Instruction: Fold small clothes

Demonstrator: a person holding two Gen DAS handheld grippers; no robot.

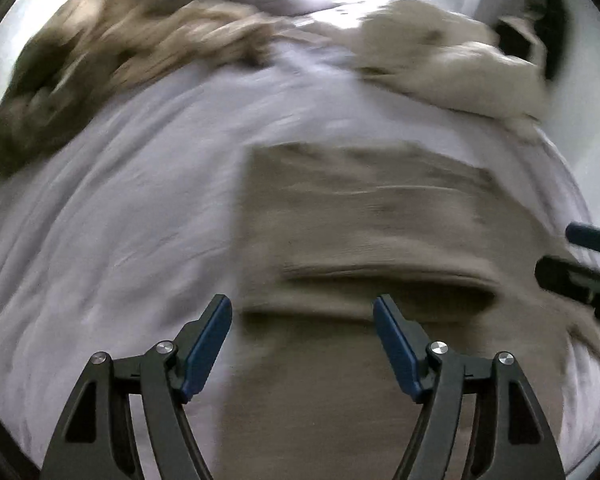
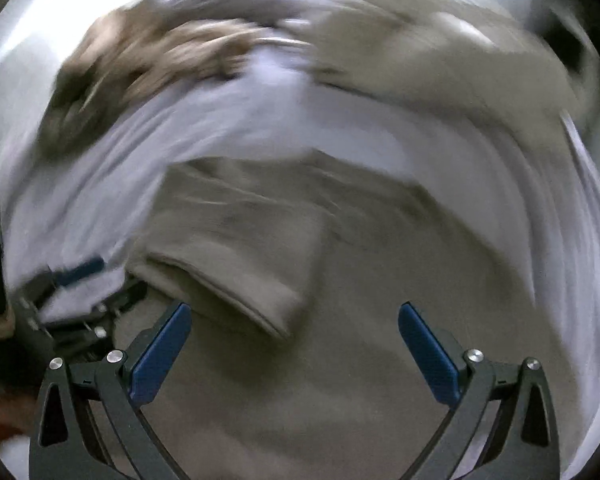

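My left gripper (image 1: 302,340) and right gripper (image 2: 294,344), jaws wide and empty, hover over the half-folded brown cloth (image 1: 364,224) on the bed sheet (image 1: 120,200); next I pinch its near edge.

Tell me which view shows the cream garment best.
The left wrist view: the cream garment lies crumpled at the far right of the white sheet, fairly sharp. The right wrist view shows it smeared by motion blur.
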